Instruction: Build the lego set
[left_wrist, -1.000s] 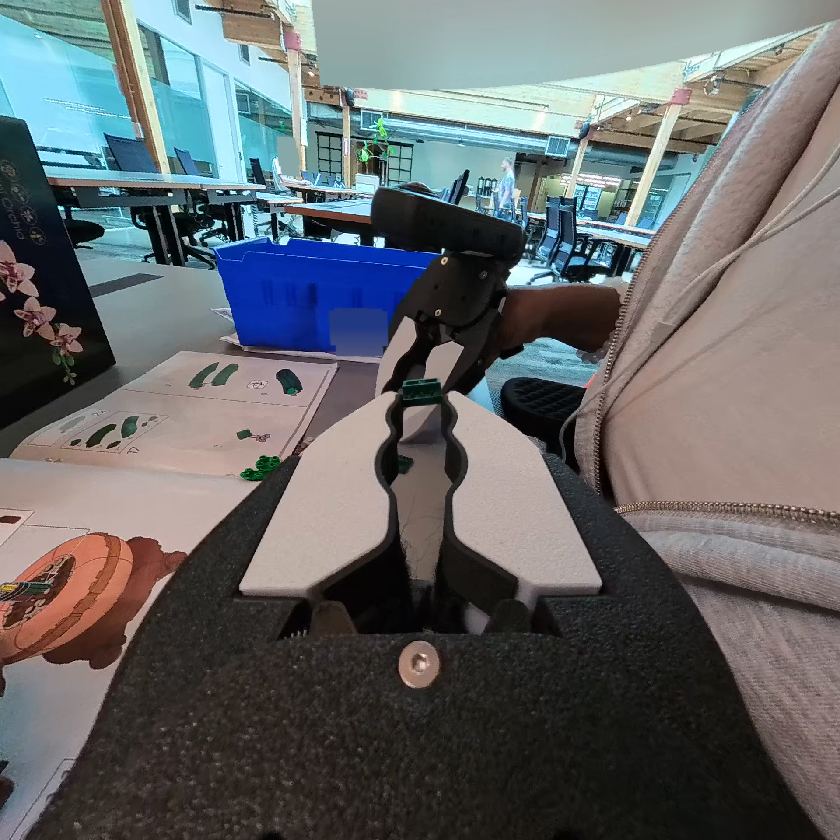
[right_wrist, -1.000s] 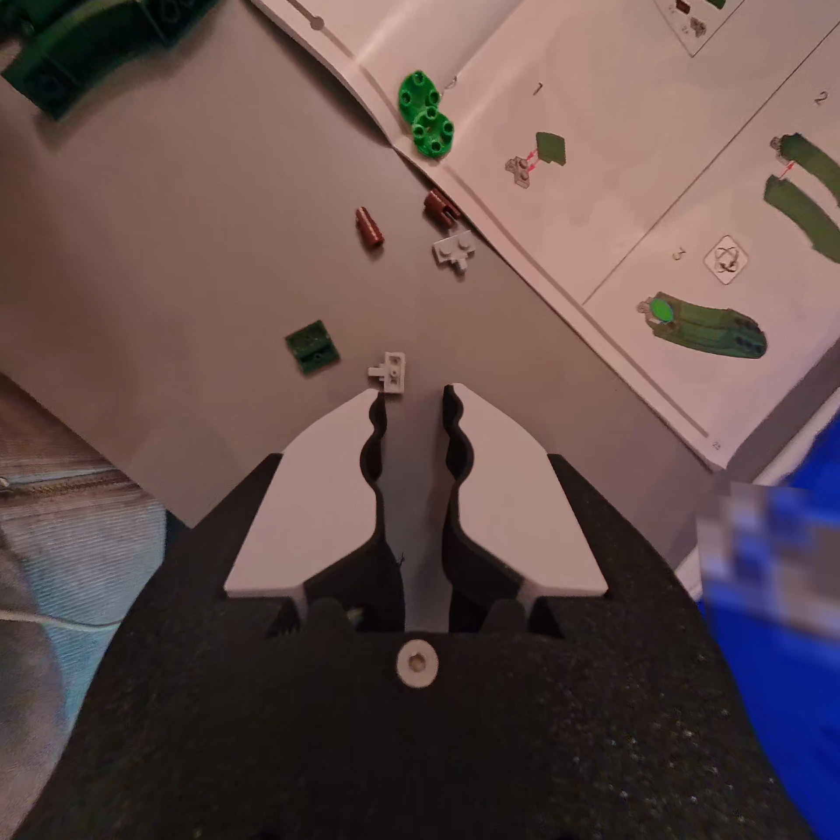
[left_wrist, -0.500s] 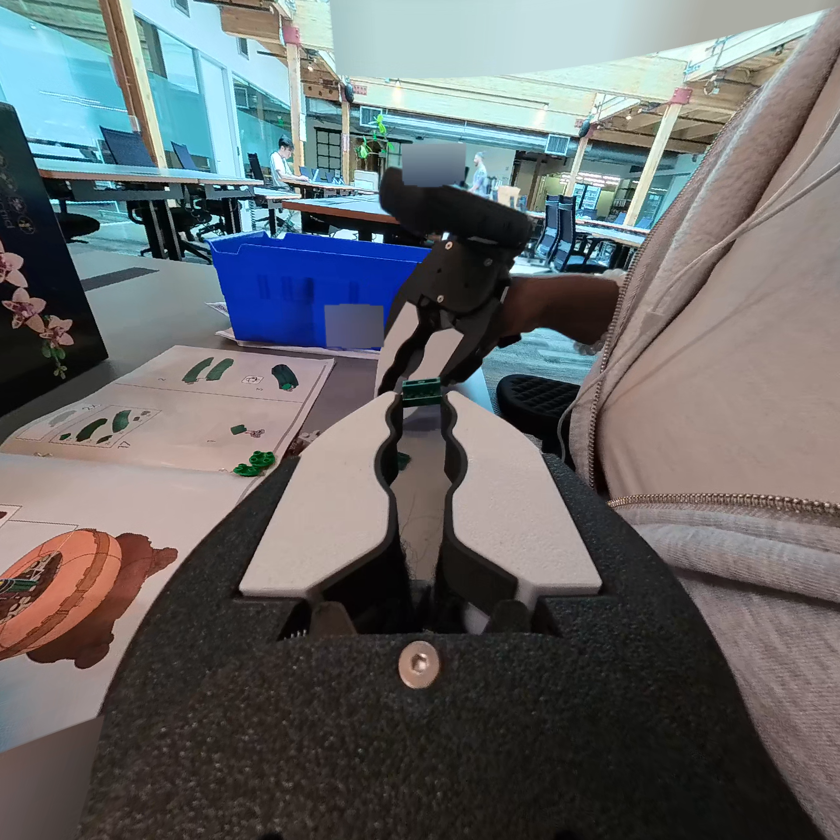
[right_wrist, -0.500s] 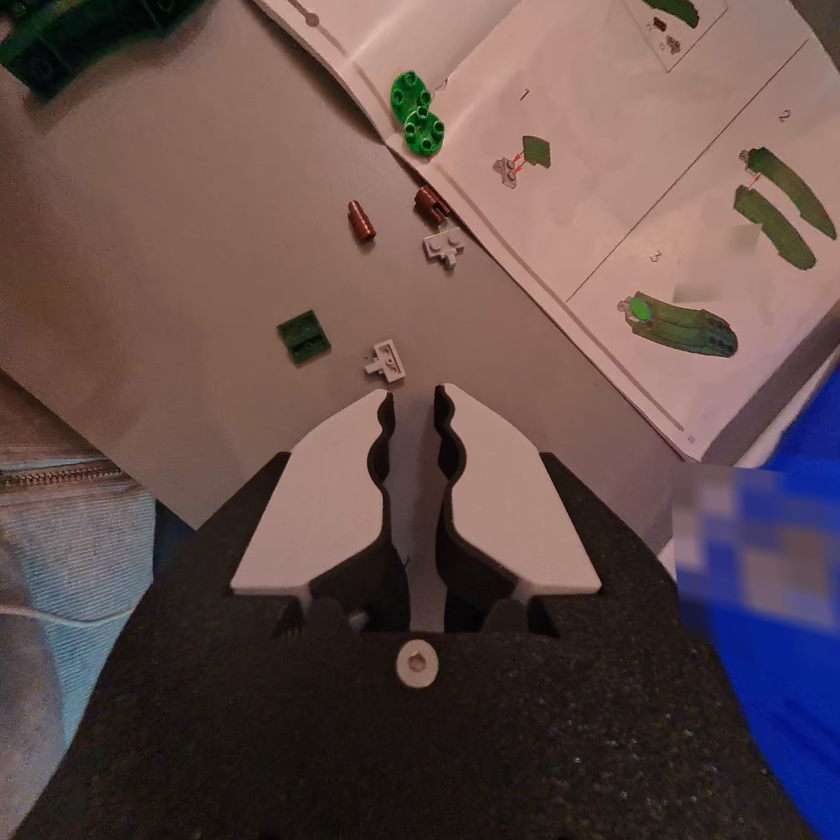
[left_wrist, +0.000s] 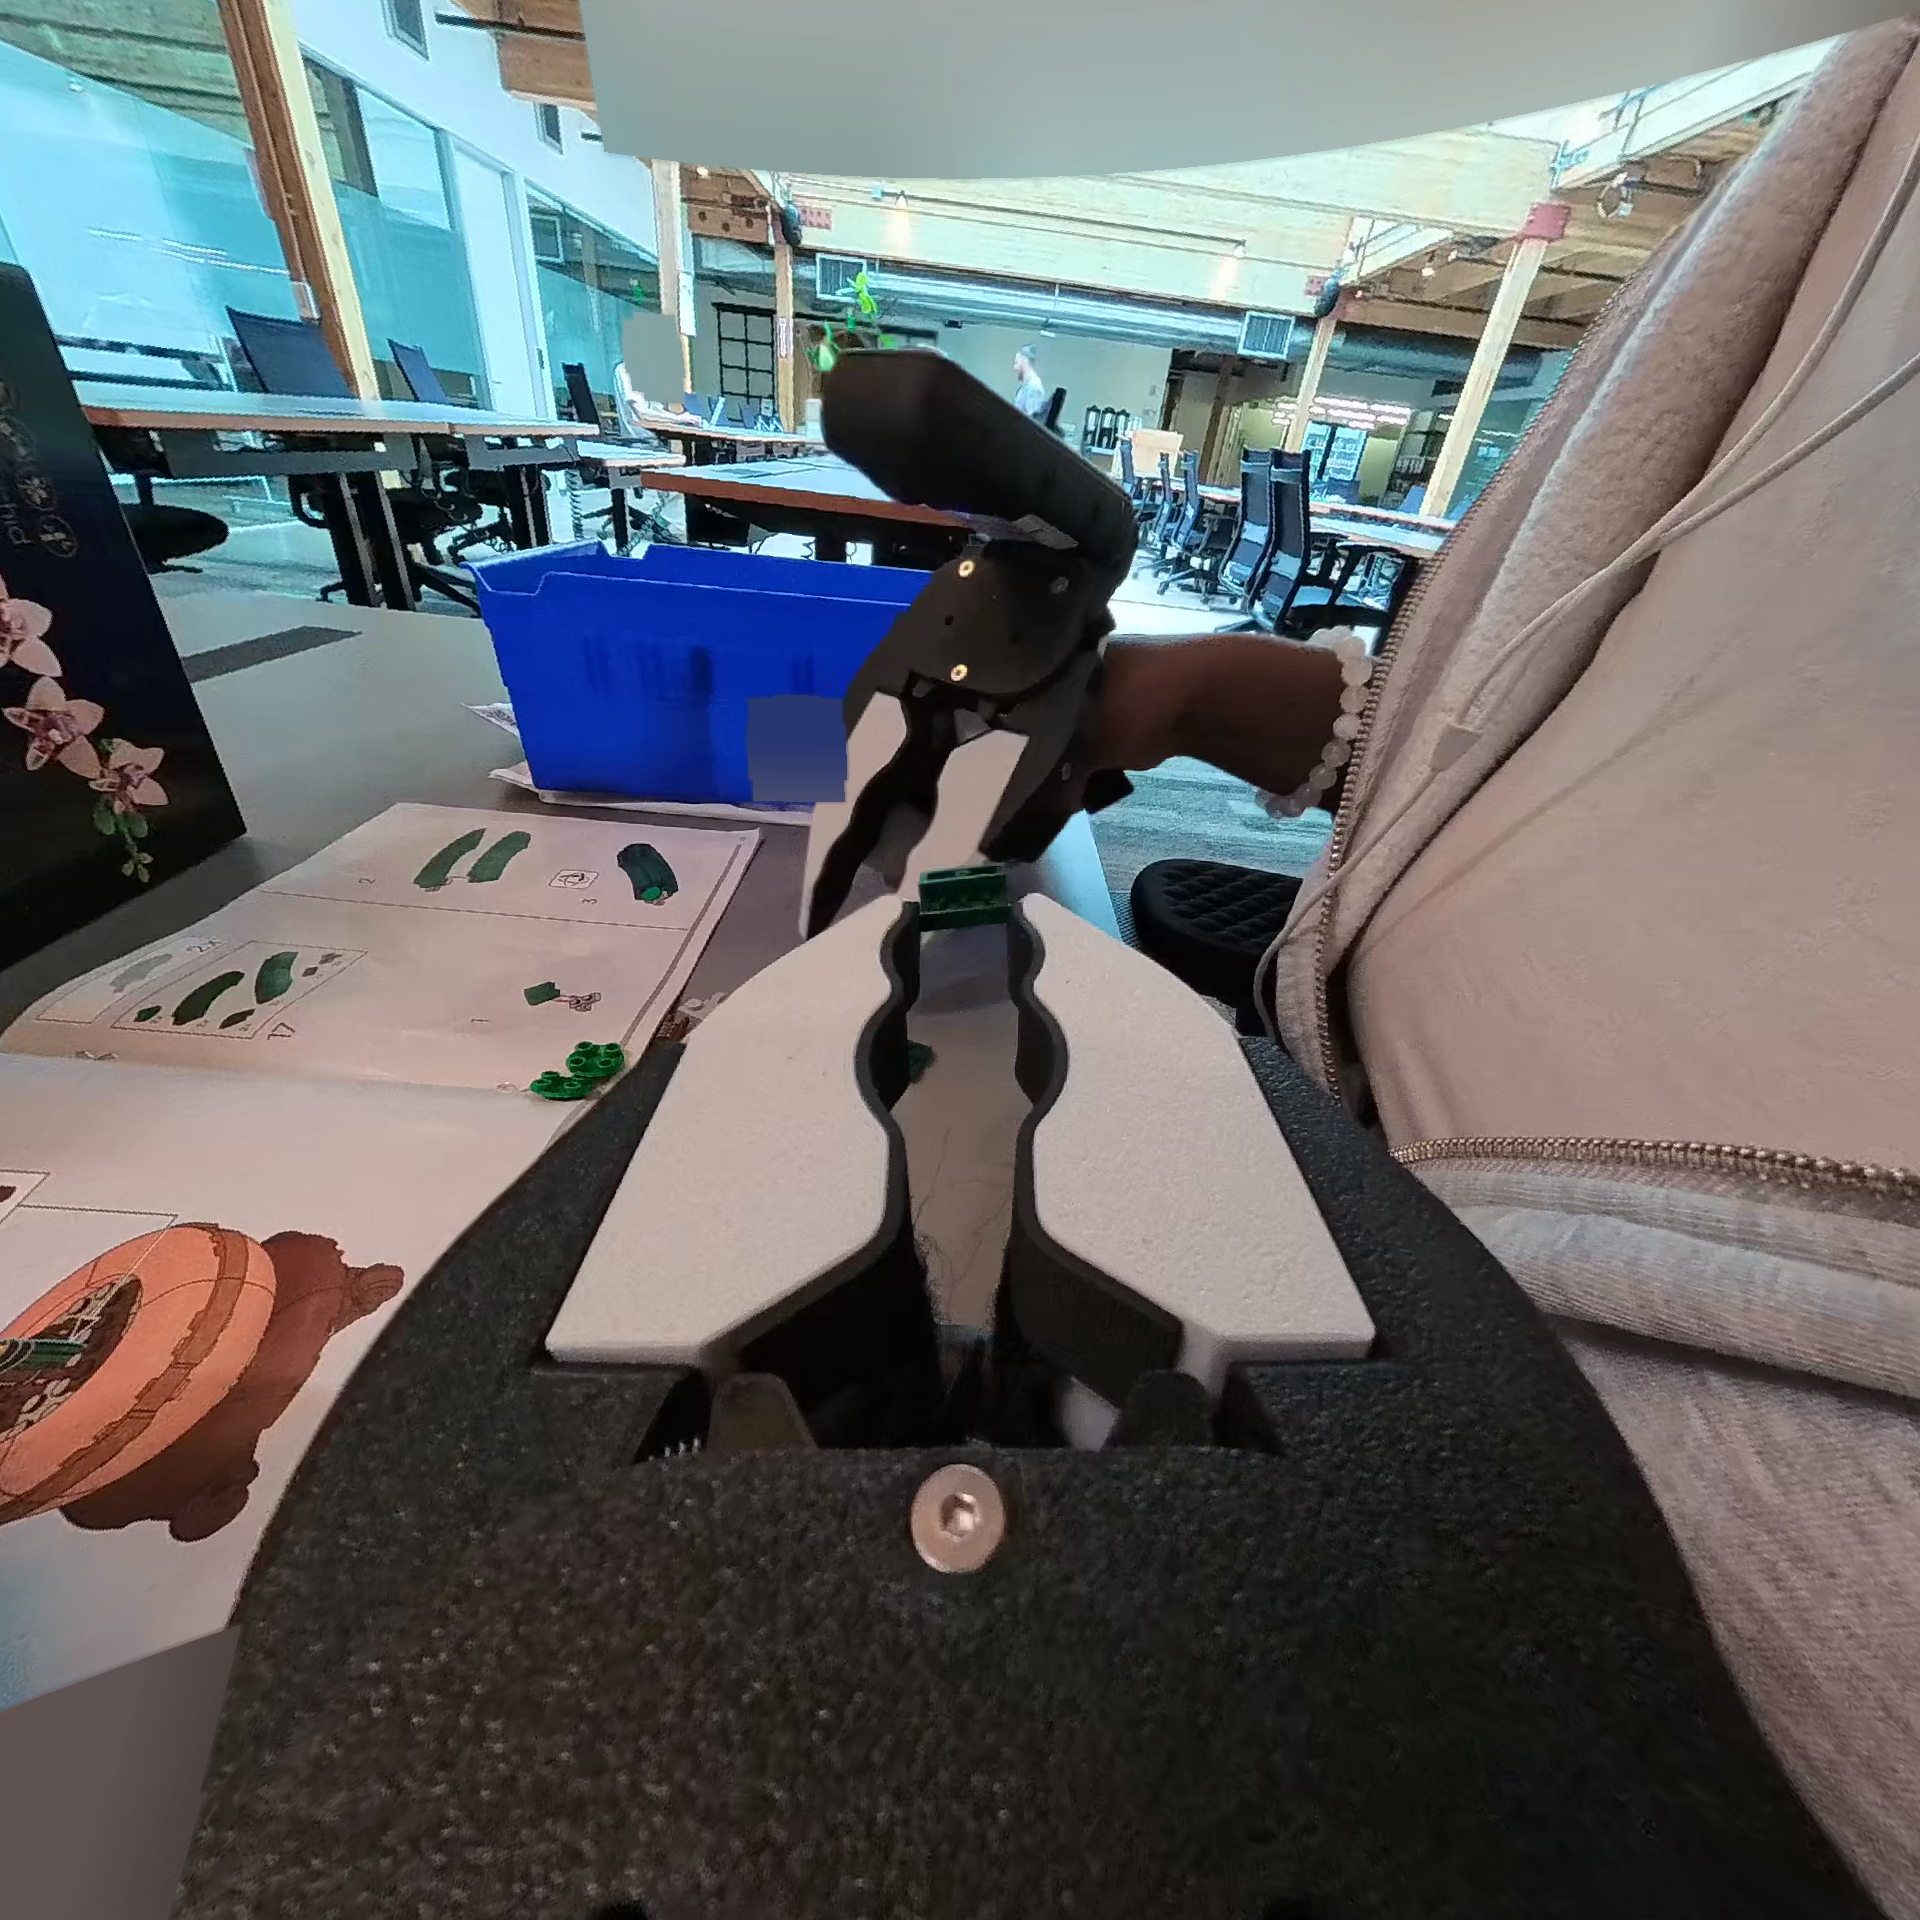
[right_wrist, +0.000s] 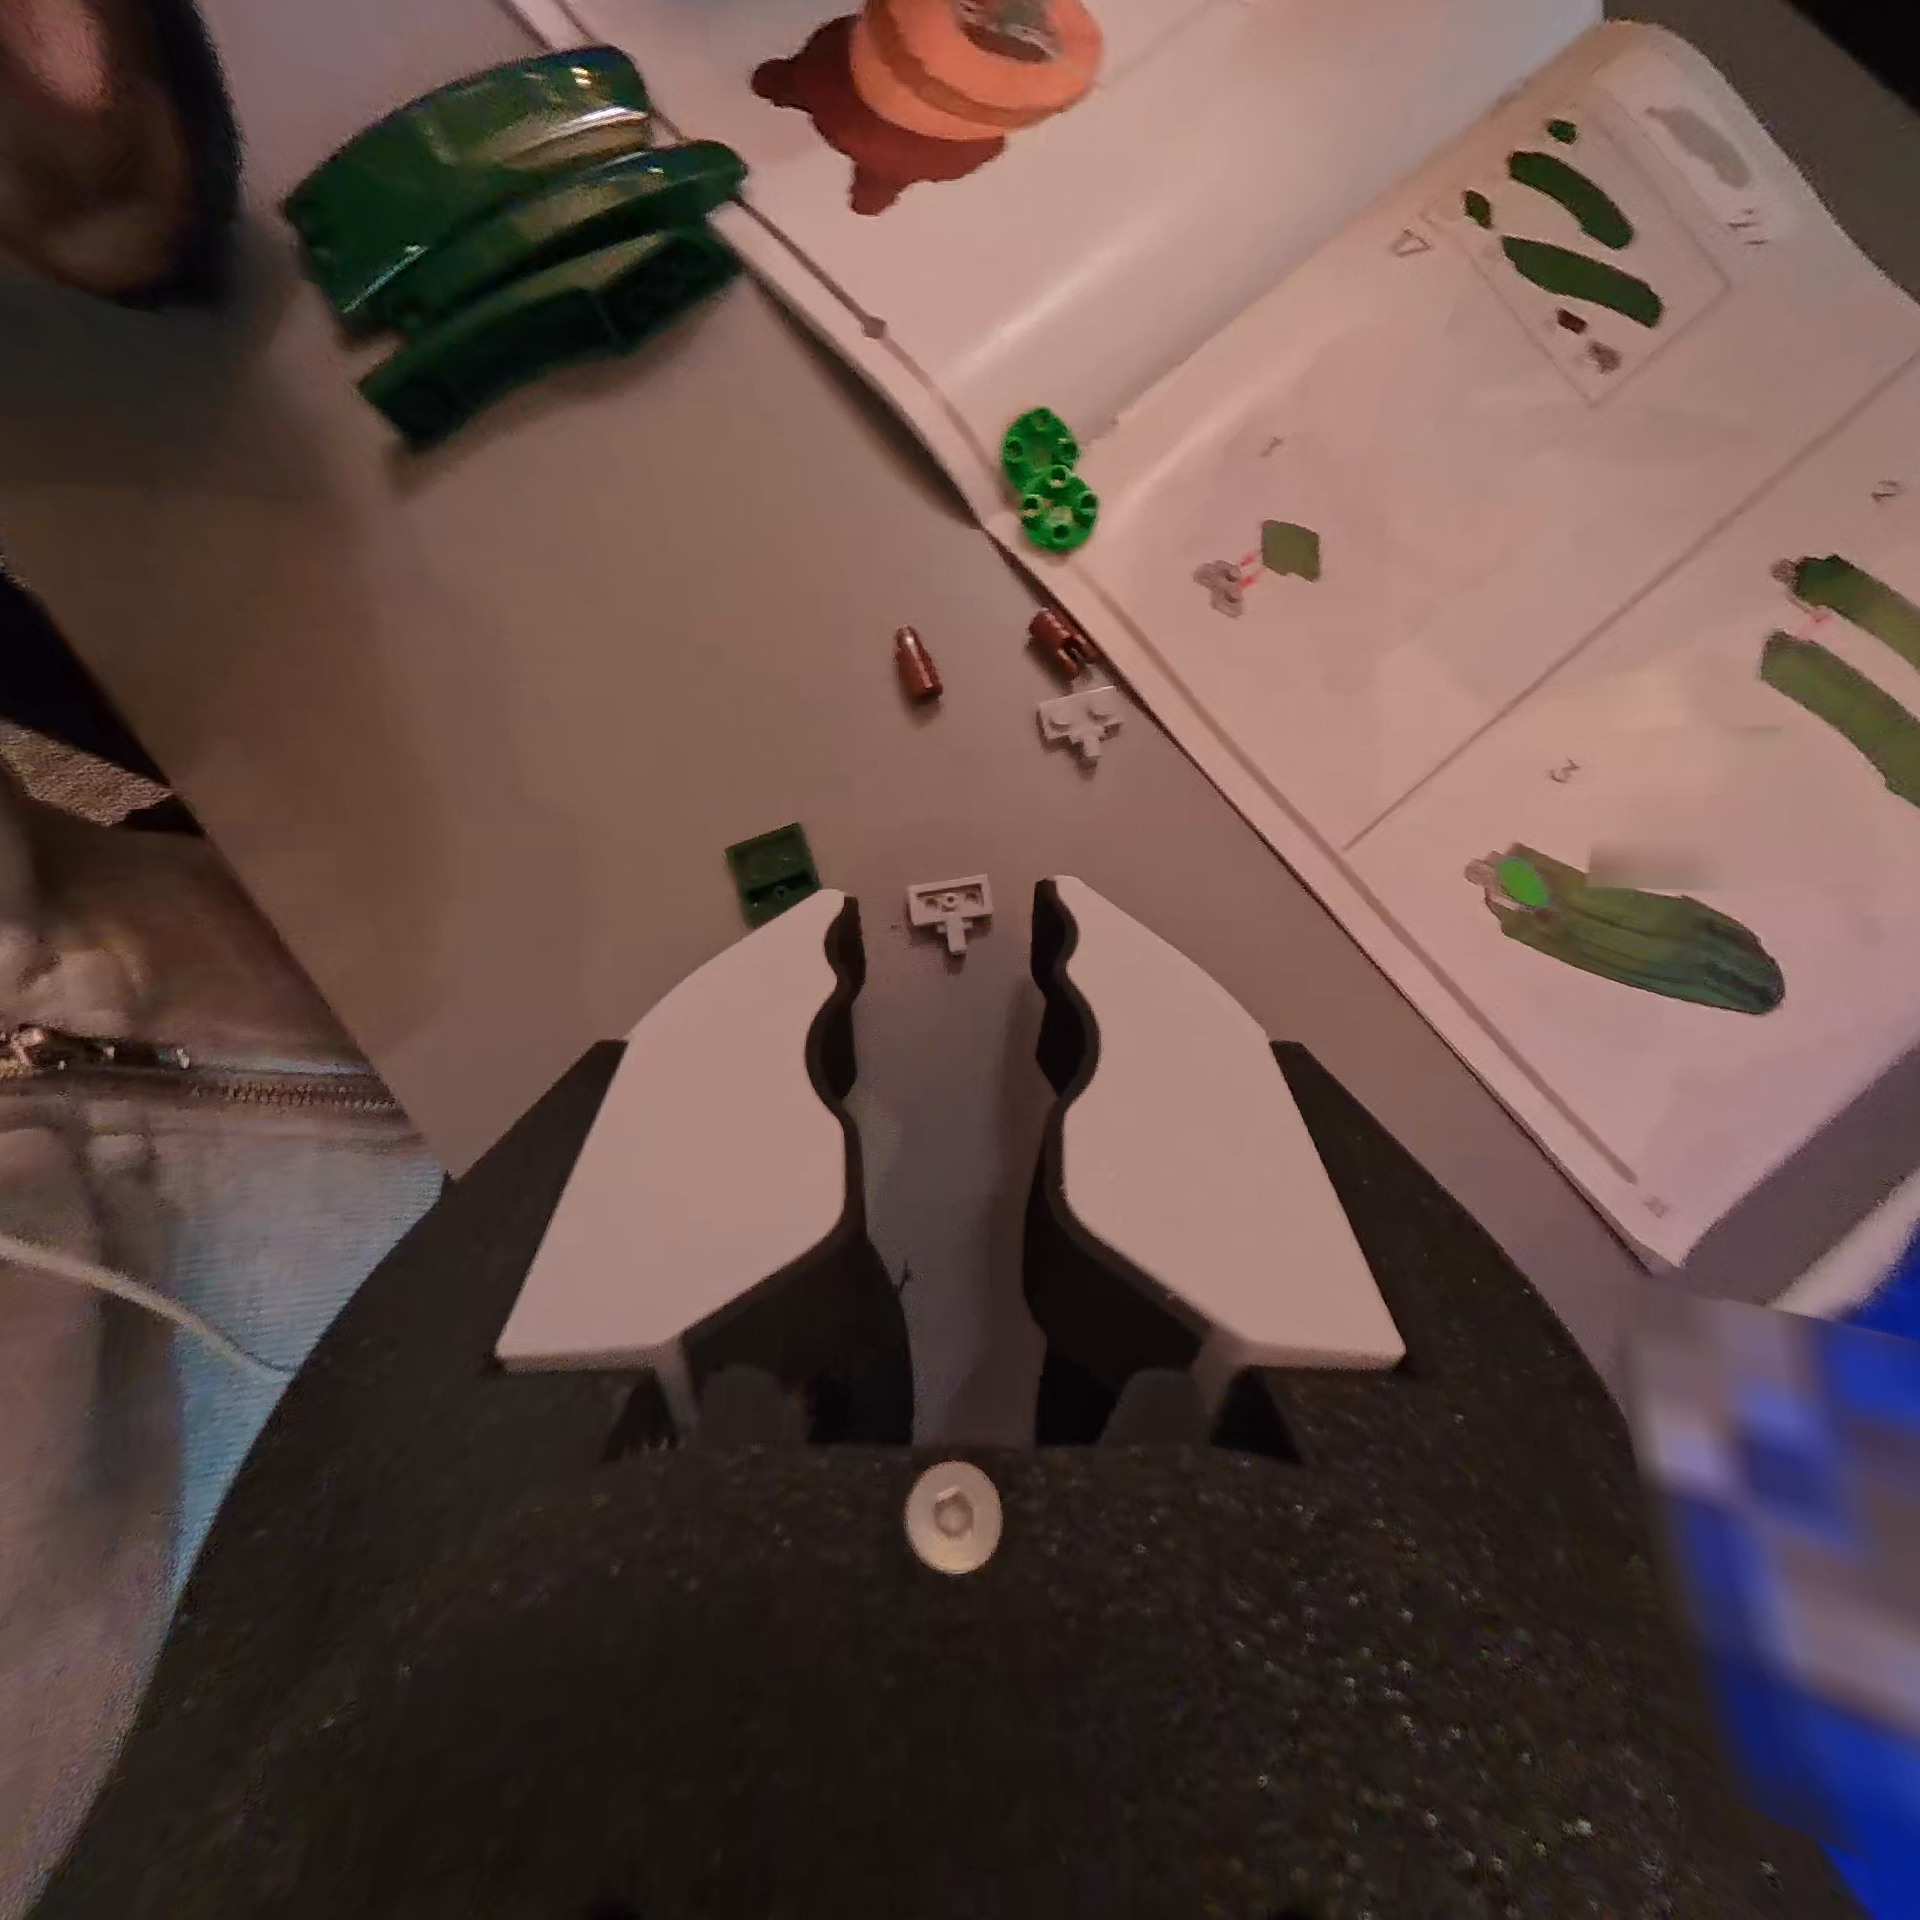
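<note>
Booklet (right_wrist: 1351, 436) beside loose bricks — bin (left_wrist: 665, 665) behind

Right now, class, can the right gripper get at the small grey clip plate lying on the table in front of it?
Probably yes: the right gripper is open, the grey clip plate lies between its fingertips, and nothing covers it.
</note>
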